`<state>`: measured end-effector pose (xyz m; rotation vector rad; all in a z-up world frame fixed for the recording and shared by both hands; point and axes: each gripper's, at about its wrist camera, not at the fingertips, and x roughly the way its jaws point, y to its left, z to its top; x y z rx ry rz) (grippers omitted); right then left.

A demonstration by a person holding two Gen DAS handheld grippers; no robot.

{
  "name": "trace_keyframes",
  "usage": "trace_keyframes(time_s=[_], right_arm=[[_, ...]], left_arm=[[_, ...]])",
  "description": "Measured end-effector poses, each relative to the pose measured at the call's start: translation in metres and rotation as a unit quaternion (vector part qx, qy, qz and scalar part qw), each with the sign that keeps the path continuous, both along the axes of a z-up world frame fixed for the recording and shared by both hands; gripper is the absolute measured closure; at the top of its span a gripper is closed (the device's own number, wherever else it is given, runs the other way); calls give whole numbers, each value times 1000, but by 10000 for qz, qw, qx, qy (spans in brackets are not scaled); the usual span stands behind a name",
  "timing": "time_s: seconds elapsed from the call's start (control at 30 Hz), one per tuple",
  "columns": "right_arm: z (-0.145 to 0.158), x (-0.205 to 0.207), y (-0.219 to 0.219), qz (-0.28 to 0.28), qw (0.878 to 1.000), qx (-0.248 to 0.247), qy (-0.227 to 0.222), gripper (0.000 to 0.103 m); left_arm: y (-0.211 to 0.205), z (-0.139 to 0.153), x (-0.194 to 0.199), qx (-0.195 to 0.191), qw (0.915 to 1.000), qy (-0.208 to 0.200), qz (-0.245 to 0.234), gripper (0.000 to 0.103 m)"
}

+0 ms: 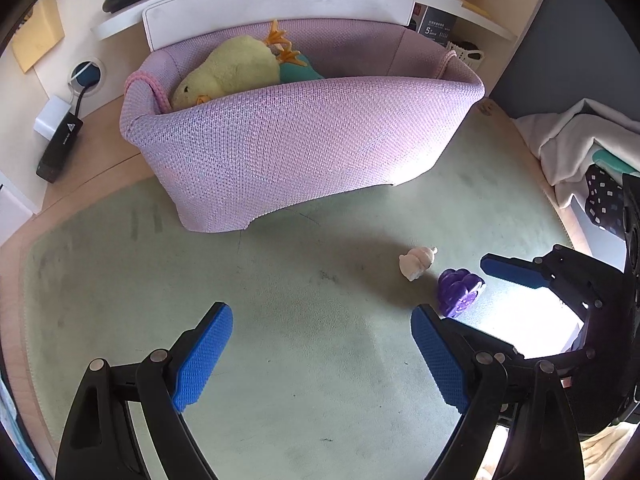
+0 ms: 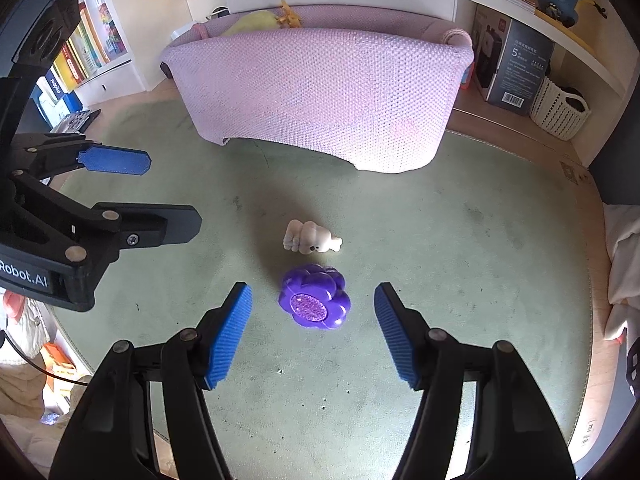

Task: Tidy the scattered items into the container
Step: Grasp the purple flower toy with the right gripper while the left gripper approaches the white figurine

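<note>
Right hand-held gripper is held with jaws apart and nothing gripped; the purple flower toy lies on the green rug just beyond the fingertips, centred on the gap, pads not touching it. Left hand-held gripper is wide open and empty over bare rug, to the left of both items.

The small white figure lies on its side just beyond the flower toy, near but apart from it. The pink knitted basket stands at the far side, with a yellow plush already inside.

Risks, as judged:
- Flower toy is flat and lobed: if closed on the rim only, it could be tipped or squirted out.
- Rug pile could be snagged if the pads are driven too low.
- White figure could be knocked away by an overshoot.
- Basket wall is soft: the rim could be pushed in on drop-off.
</note>
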<state>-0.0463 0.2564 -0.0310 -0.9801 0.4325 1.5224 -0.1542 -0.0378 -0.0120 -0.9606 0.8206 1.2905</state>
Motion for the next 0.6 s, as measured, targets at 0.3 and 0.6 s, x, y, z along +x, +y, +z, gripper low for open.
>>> trace_keyframes(time_s=[0.3, 0.6], right_arm=[[-11, 7, 13, -113, 9997, -209, 44, 64], [-2, 19, 12, -180, 9994, -73, 287, 68]], left_arm=[[1, -3, 4, -46, 9999, 15, -110, 14], [8, -6, 16, -97, 9997, 12, -219, 14]])
